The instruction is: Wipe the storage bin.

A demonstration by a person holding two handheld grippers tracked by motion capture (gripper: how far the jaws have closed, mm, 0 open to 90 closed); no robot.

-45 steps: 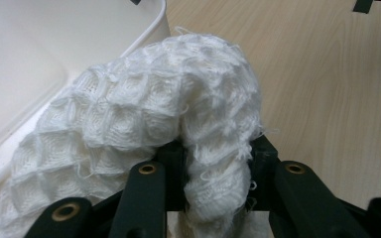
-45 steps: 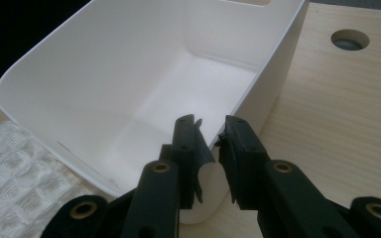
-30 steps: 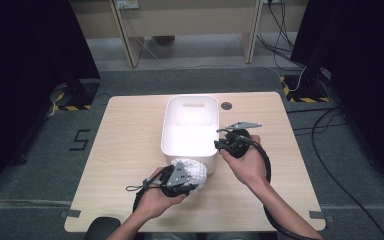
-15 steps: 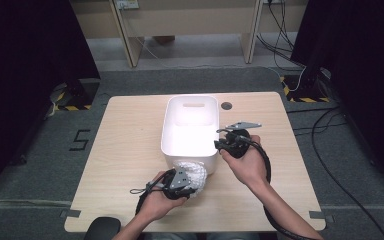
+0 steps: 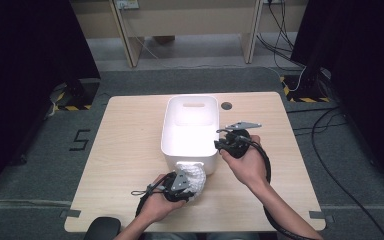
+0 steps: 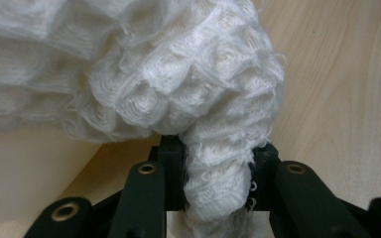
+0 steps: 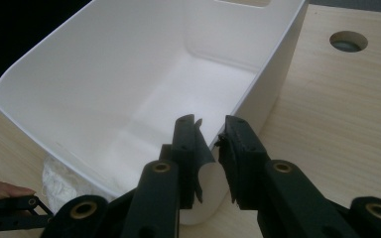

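A white plastic bin [image 5: 190, 125] stands at the middle of the wooden table [image 5: 125, 150]. Just in front of its near wall, my left gripper [image 5: 182, 181] is shut on a white knitted cloth [image 5: 196, 176], low over the tabletop. In the left gripper view the cloth [image 6: 188, 89] bunches above the jaws, and a fold of it is pinched in my left gripper [image 6: 217, 158]. My right gripper [image 5: 219, 145] is at the bin's near right corner. In the right gripper view my right gripper [image 7: 211, 134] clamps the rim of the bin [image 7: 129, 89], one jaw inside and one outside.
A round cable hole [image 5: 226, 106] sits in the tabletop behind the bin's right side, the same hole [image 7: 348, 41] in the right gripper view. Bare wood lies left and right of the bin. Cables trail from both grippers toward the table's near edge.
My left gripper has sunk a little toward the tabletop with the cloth still in it. The right gripper and the bin have stayed put.
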